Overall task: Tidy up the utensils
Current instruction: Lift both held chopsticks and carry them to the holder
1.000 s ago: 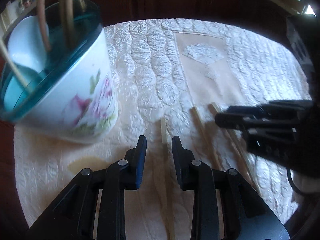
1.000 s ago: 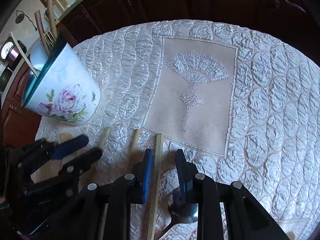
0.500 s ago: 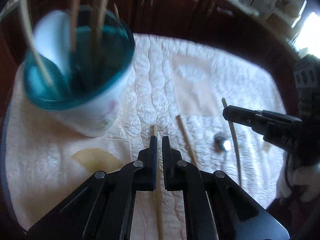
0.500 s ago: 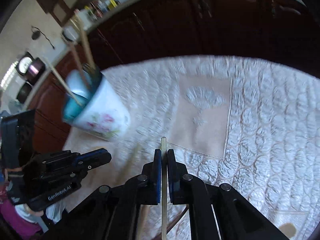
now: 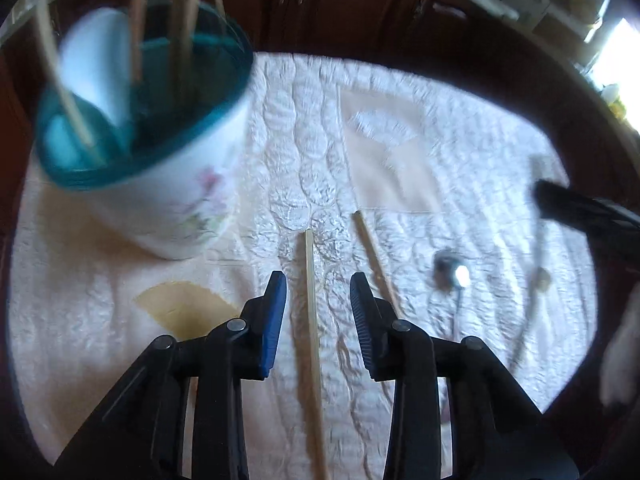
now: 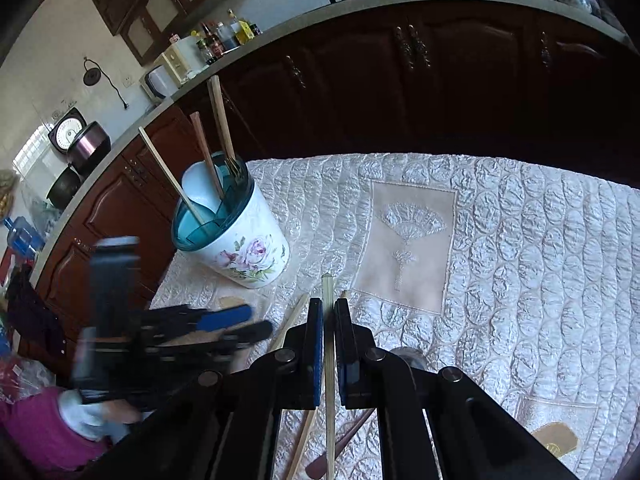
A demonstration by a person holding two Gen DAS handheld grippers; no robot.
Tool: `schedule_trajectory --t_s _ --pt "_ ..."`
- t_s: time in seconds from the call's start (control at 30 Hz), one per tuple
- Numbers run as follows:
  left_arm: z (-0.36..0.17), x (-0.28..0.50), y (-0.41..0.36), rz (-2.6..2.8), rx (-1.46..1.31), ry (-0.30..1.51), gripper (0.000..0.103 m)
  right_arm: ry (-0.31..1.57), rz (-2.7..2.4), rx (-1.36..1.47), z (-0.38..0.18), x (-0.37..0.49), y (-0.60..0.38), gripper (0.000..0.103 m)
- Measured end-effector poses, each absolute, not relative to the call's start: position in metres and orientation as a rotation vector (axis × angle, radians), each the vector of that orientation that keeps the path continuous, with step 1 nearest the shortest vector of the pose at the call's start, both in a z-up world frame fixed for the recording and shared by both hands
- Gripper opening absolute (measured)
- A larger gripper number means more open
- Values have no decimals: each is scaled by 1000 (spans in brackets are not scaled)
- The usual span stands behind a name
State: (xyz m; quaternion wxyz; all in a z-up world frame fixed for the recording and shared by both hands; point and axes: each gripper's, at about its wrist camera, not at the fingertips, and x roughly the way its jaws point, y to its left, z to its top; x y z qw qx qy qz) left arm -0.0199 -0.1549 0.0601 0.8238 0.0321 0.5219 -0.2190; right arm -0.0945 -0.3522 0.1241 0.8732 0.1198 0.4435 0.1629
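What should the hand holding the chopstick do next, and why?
Probably carry it over to the flowered holder and drop it in. The right gripper is shut on a chopstick already lifted off the cloth, and the holder stands up-left with other utensils inside.

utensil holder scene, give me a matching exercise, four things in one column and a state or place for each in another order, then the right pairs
Things:
1. right gripper
2. left gripper
3. utensil holder
4. spoon

States or places:
A. open, chopstick lying loose between the fingers
B. upright on the cloth, sticks and a fork inside
C. shut on a chopstick
D. lying on the cloth, nothing holding it

Pairs: 1-C, 2-A, 3-B, 4-D
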Motion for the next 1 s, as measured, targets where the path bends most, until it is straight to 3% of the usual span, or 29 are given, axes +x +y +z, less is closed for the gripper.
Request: schedule_trajectory --t_s 0.17,0.2,0.23,0.73,1.0 --pt "23 4 -173 -385 123 1177 28 899 349 239 138 -105 -357 5" --pt "25 3 -171 -378 114 1163 13 892 350 241 142 -108 -359 5" --pt "26 3 -170 -385 109 1182 4 882 353 243 146 -111 -360 5" --pt "175 -58 -78 -537 -106 913 4 770 430 201 200 -120 -336 5" --pt "256 -54 -34 -511 -155 749 4 684 471 174 244 -101 -316 5"
